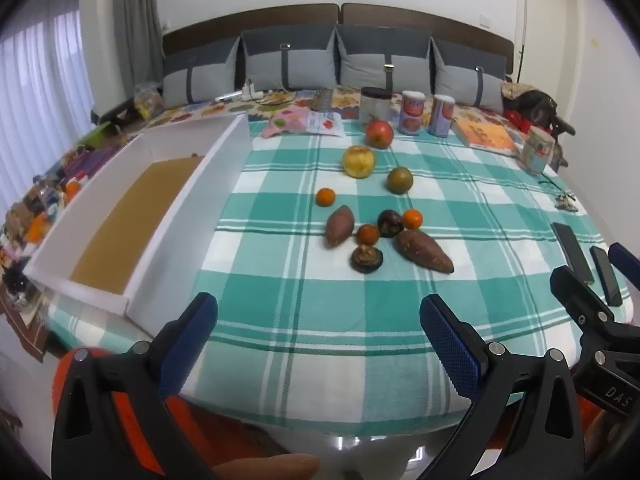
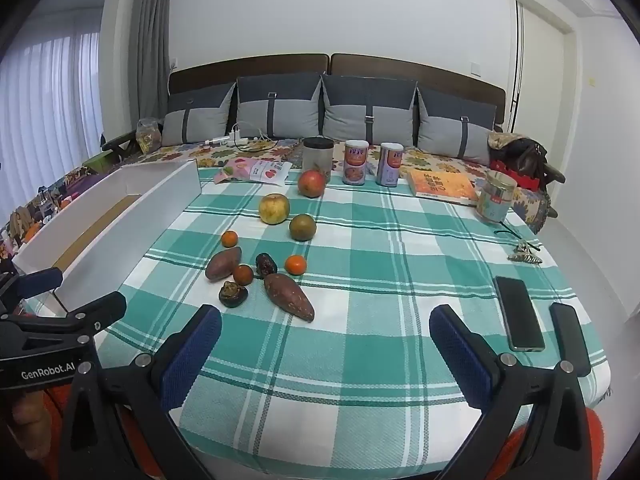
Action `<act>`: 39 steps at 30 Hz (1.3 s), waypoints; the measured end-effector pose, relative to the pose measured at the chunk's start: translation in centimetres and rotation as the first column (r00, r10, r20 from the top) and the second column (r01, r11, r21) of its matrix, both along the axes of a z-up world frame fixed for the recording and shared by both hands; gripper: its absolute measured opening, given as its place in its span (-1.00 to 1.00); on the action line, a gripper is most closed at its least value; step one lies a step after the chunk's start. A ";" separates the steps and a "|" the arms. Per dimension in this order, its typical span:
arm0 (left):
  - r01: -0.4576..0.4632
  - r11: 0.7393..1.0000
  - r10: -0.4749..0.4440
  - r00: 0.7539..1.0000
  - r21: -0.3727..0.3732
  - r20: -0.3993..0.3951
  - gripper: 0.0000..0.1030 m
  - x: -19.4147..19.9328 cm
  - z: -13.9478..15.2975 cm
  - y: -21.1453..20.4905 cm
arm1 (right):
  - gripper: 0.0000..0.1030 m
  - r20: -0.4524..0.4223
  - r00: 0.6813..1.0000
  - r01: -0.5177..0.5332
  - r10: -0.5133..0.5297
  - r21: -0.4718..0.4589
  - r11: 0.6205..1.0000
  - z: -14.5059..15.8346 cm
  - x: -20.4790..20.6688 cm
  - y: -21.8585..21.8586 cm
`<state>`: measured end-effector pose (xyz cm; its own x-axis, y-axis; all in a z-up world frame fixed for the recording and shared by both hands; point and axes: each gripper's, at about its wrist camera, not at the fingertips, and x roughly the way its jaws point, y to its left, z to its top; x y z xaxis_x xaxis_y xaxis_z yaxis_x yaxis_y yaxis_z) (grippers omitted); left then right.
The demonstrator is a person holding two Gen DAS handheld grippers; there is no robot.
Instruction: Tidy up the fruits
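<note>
Fruits lie on a green checked cloth [image 1: 320, 320]: a red pomegranate [image 1: 379, 133], a yellow apple [image 1: 359, 161], a green-brown round fruit [image 1: 399, 179], three small oranges [image 1: 325, 197], two mangosteens [image 1: 367, 258] and two sweet potatoes [image 1: 423, 255]. They also show in the right wrist view, the apple [image 2: 274, 208] and a sweet potato [image 2: 289, 296] among them. A white tray with a brown base [image 1: 120, 216] stands left. My left gripper [image 1: 318, 316] is open and empty near the front edge. My right gripper [image 2: 326, 326] is open and empty, right of the left.
Cans [image 1: 412, 113], a jar [image 1: 375, 103], a snack packet [image 1: 304, 123] and a book [image 1: 484, 136] line the far edge. Two phones [image 1: 572, 252] and a hair clip [image 2: 524, 254] lie at the right. Pillows [image 1: 288, 58] stand behind. Clutter fills the far left.
</note>
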<state>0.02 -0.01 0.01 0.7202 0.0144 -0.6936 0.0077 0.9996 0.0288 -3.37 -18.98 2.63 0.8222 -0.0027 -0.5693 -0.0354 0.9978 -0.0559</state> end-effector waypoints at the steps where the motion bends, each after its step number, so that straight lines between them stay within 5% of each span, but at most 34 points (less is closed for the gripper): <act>1: 0.000 1.000 0.000 1.000 -0.001 -0.001 0.98 0.0 0.0 0.0 | 1.00 -0.008 1.000 0.001 -0.001 -0.004 1.000 0.0 0.0 0.0; 39: 0.011 1.000 -0.011 1.000 0.011 -0.016 0.98 0.1 -1.4 -0.4 | 1.00 -0.015 1.000 -0.005 0.005 0.002 1.000 -0.6 0.5 0.2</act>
<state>0.15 -0.44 -1.35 0.7091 0.0144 -0.7050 0.0197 0.9990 0.0402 -2.84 -18.82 2.06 0.8135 0.0028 -0.5816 -0.0414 0.9977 -0.0530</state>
